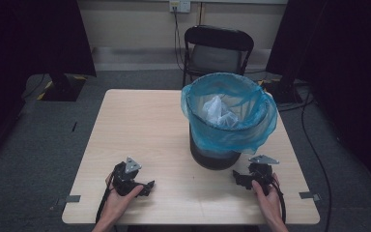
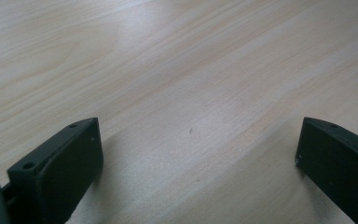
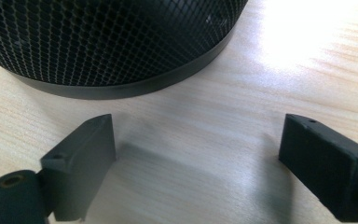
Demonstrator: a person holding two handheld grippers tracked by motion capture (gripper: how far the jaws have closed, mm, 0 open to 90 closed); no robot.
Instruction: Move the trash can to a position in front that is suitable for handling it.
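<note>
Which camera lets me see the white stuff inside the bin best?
The high view: it looks down into the bin, so the crumpled white stuff sits in plain sight inside the blue bag. The right gripper view catches just the bin's mesh base; the left gripper view has bare table.

Left gripper (image 1: 147,186) held at lower left, right gripper (image 1: 236,178) at lower right; jaws of both spread wide.

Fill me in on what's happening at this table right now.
A person rests a left gripper and a right gripper on the wooden table, both open and holding nothing. Between and beyond them stands a black mesh bin lined with a blue bag, crumpled white paper inside. Nothing is being handled.
</note>
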